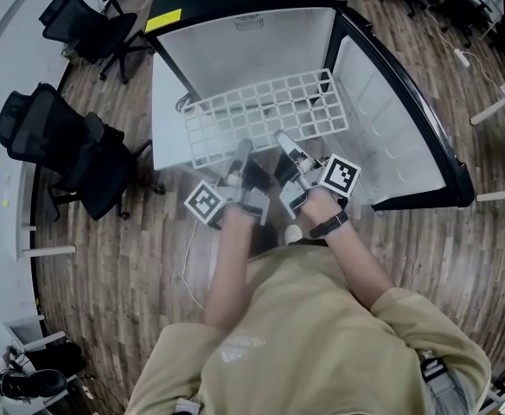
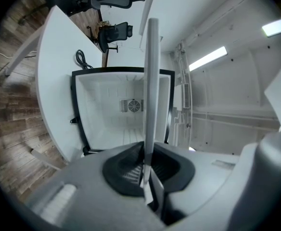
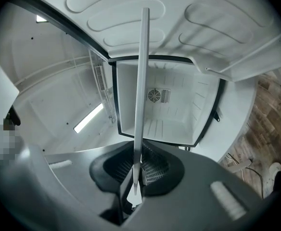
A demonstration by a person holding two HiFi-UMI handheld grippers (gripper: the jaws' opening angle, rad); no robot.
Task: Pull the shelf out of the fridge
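Note:
The white wire grid shelf (image 1: 265, 115) is out in front of the open fridge (image 1: 244, 24), held level by its near edge. My left gripper (image 1: 238, 158) is shut on that edge at the left, my right gripper (image 1: 289, 151) shut on it just to the right. In the left gripper view the shelf (image 2: 150, 85) shows edge-on as a pale bar clamped between the black pads (image 2: 126, 170) of the left gripper (image 2: 147, 174). The right gripper view has the same bar (image 3: 140, 81) pinched in the right gripper (image 3: 136, 174), with the empty fridge cavity (image 3: 164, 105) beyond.
The fridge door (image 1: 399, 111) stands swung open at the right. Black office chairs (image 1: 62, 145) stand at the left on the wooden floor, another chair (image 1: 88, 24) farther back. A cable (image 1: 188, 266) lies on the floor near my left arm. A white table leg (image 1: 499, 111) is at the far right.

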